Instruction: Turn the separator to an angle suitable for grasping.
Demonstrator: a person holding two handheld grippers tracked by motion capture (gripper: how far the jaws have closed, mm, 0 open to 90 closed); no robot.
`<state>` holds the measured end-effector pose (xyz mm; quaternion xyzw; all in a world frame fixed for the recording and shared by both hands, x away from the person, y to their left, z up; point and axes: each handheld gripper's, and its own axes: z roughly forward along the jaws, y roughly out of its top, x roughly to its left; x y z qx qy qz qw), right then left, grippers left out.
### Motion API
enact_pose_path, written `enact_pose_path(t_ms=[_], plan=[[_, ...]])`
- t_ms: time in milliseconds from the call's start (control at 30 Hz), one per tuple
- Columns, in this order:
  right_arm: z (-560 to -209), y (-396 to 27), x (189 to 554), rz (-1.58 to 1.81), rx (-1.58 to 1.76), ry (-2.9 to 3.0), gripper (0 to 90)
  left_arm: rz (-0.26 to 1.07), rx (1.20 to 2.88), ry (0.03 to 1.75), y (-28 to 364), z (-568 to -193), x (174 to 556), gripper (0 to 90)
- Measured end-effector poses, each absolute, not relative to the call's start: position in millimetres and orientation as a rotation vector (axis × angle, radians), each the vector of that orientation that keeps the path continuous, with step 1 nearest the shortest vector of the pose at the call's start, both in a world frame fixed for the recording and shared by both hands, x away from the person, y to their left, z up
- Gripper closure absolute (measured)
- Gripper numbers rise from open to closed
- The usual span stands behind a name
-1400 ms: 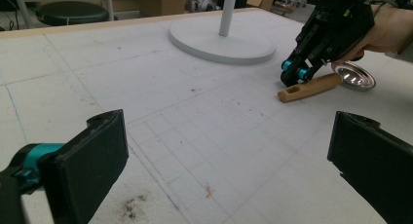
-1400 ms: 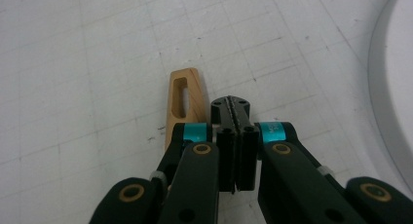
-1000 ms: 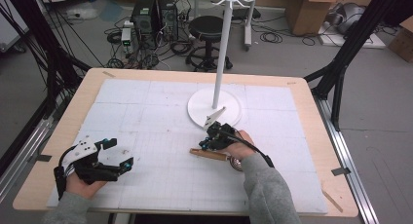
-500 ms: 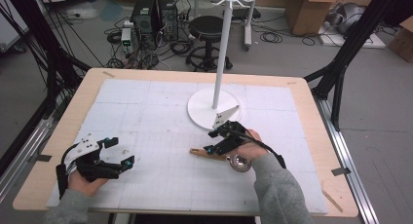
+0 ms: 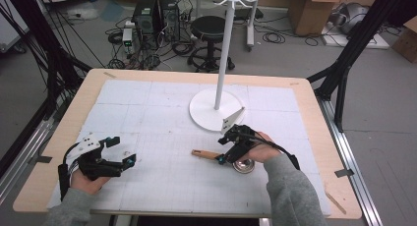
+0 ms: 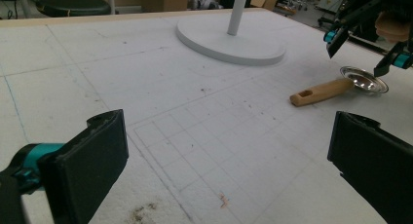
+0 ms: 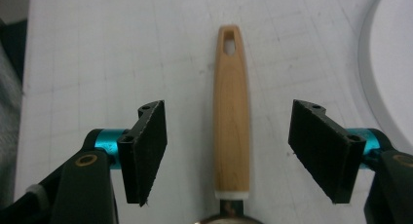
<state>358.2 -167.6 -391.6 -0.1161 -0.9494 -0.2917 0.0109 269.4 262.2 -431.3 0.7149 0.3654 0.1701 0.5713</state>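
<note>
L gripper (image 5: 129,159), near edge of table: black flat-padded jaws spread wide, nothing btwn them, resting on white gridded foam mat (image 5: 162,118). R gripper (image 7: 229,151) hovers over ladle (image 5: 223,158); jaws have just been opening, pads clear of smooth tapered wood handle w/ slotted end, which lies btwn them. Shiny round metal bowl on mat by R hand. Farther back: white disc-base stand (image 5: 216,108) w/ slim pole, well apart from L gripper.

Beyond the wooden tabletop (image 5: 314,96) lies a grey floor (image 5: 383,88) with a black stool (image 5: 210,27), tangled cables (image 5: 147,49) and cardboard boxes (image 5: 310,10).
</note>
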Motion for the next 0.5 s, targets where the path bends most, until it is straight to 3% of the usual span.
enact_pose_path(t_ms=[500], plan=[[-401.5,-168.5,361.8,-0.610,-0.351,-3.001,29.3,0.406,1.681,0.860,262.4,-431.0,269.2,1.8]])
